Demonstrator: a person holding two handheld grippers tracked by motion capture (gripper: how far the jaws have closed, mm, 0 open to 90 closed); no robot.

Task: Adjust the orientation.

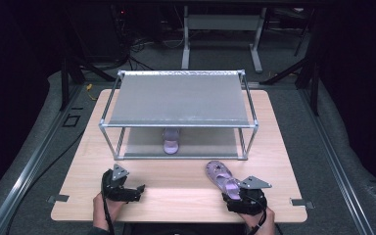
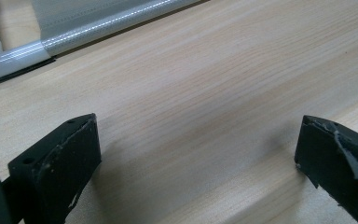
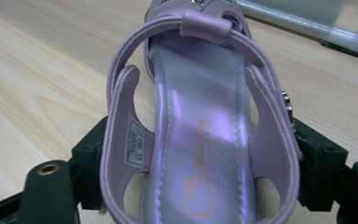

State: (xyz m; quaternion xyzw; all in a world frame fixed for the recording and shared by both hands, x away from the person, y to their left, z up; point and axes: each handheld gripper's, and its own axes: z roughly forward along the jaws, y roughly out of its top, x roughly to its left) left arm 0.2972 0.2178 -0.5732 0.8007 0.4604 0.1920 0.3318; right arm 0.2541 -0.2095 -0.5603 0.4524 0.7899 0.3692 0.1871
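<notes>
Pale wood-grain table [image 1: 176, 181] on grey carpet, dark room behind with metal stands and cables. A two-tier rack of silver tubing with grey fabric shelves [image 1: 178, 98] takes the far half of the tabletop; its front bottom rail lies across the middle of the table, and a strip of bare wood runs on either side of it to the table edges. On the lower shelf, close to the front rail, sits one lilac child's sandal [image 1: 171, 141], toe toward the person. The near half of the table is open wood. The second lilac sandal with ankle strap [image 3: 200, 116] lies on the table right of centre, toe pointing toward the rack, heel end at the right gripper [image 3: 200, 177]. Its black jaws stand one on each side of the heel cup, right against the side straps; whether the pads press I cannot tell. The left gripper [image 2: 196, 158] rests low at the near left, jaws spread wide over bare wood, the rack's corner tube just ahead, well apart from the other hand.
</notes>
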